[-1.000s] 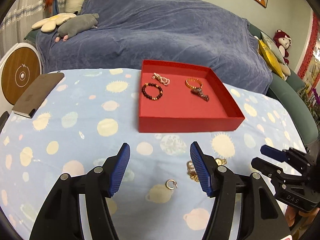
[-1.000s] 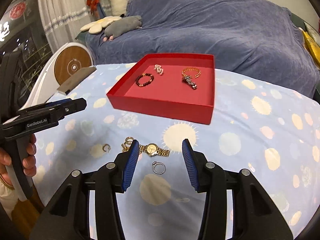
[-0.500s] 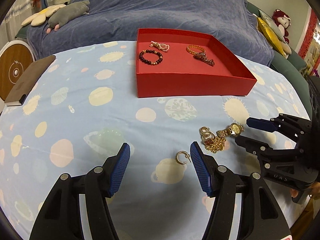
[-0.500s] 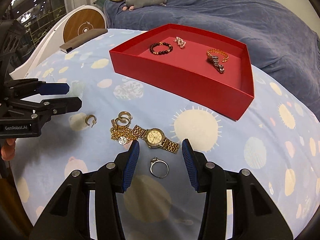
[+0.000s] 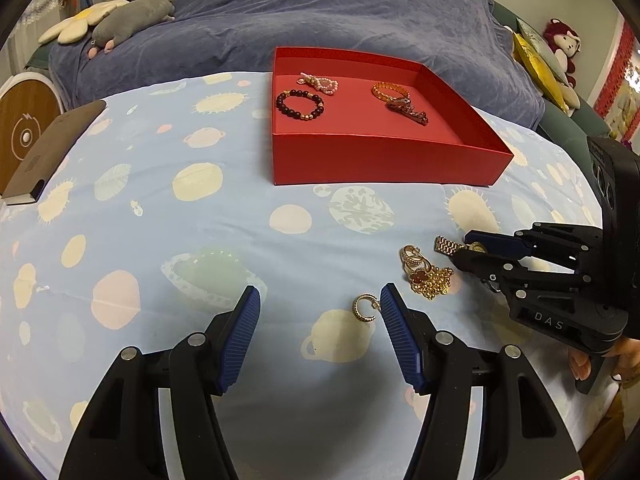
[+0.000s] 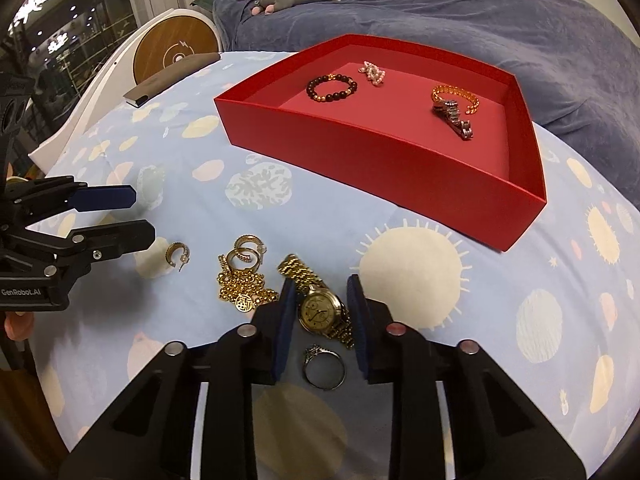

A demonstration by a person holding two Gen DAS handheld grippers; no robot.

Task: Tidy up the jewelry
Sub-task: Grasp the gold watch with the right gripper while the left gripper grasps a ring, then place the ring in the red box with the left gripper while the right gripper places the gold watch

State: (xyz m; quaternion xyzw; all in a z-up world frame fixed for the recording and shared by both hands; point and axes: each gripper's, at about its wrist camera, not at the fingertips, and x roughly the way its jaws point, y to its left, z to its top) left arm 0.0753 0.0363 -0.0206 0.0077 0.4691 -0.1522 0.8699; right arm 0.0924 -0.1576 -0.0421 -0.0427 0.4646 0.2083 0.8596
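The gold watch (image 6: 322, 309) lay on the tablecloth (image 6: 420, 380) near its front edge, its dial between the two fingers of the right gripper (image 6: 320, 308). The fingers stood narrowly apart, flanking the dial; contact with the case could not be determined. A silver ring (image 6: 324, 368) lay just behind the dial, between the finger bases. A gold chain (image 6: 244, 286) and hoops (image 6: 248, 252) lay just left of the watch.

The left gripper (image 5: 318, 322) had its fingers wide apart, holding nothing. A gold earring (image 5: 364, 308) lay just inside its right fingertip.

The red tray (image 5: 384, 160) stood toward the far edge, well apart from the loose pieces, with bare cloth between. It held a dark bead bracelet (image 5: 300, 105), a pink bead piece (image 5: 320, 82), an orange bracelet (image 5: 390, 90) and a dark watch (image 6: 454, 118).

Only the right wrist view showed the dial and ring; in the left view the right gripper's fingers covered most of the watch.
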